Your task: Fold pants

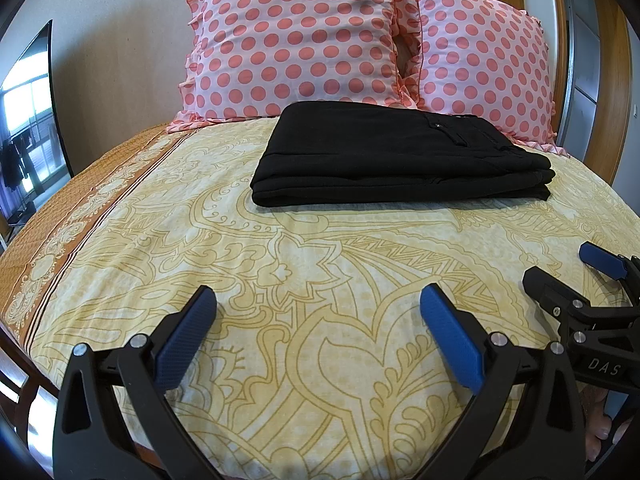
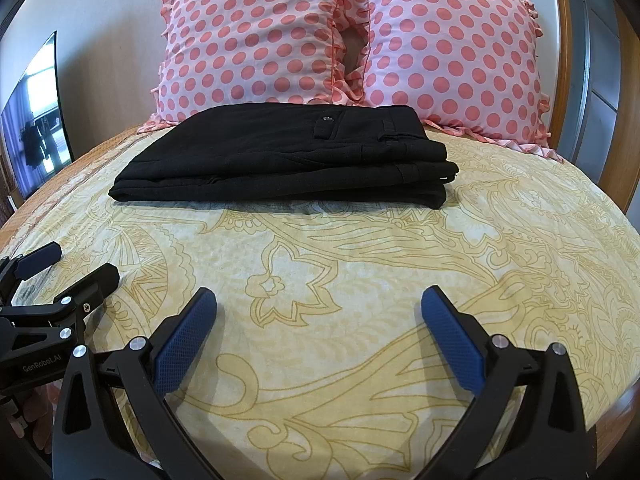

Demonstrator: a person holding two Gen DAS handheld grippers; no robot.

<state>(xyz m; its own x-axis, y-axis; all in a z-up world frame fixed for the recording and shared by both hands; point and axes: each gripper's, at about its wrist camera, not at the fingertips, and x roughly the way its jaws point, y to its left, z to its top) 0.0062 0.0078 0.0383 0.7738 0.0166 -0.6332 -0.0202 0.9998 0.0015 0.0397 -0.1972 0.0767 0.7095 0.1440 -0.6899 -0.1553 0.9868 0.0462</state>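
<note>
Black pants [image 1: 396, 156] lie folded in a flat stack on the yellow patterned bedsheet [image 1: 280, 272], just in front of the pillows; they also show in the right wrist view [image 2: 288, 156], with a back pocket button on top. My left gripper [image 1: 318, 300] is open and empty, hovering over the sheet well short of the pants. My right gripper [image 2: 318, 300] is open and empty too, at a similar distance. Each gripper shows at the edge of the other's view: the right one [image 1: 560, 264] and the left one [image 2: 84, 260].
Two pink polka-dot pillows [image 1: 296, 40] [image 1: 480, 64] lean against the wall behind the pants. A dark TV screen [image 1: 32, 120] stands at the left. A wooden bed frame [image 1: 608, 80] and door run along the right. The sheet's orange border [image 1: 68, 216] marks the left edge.
</note>
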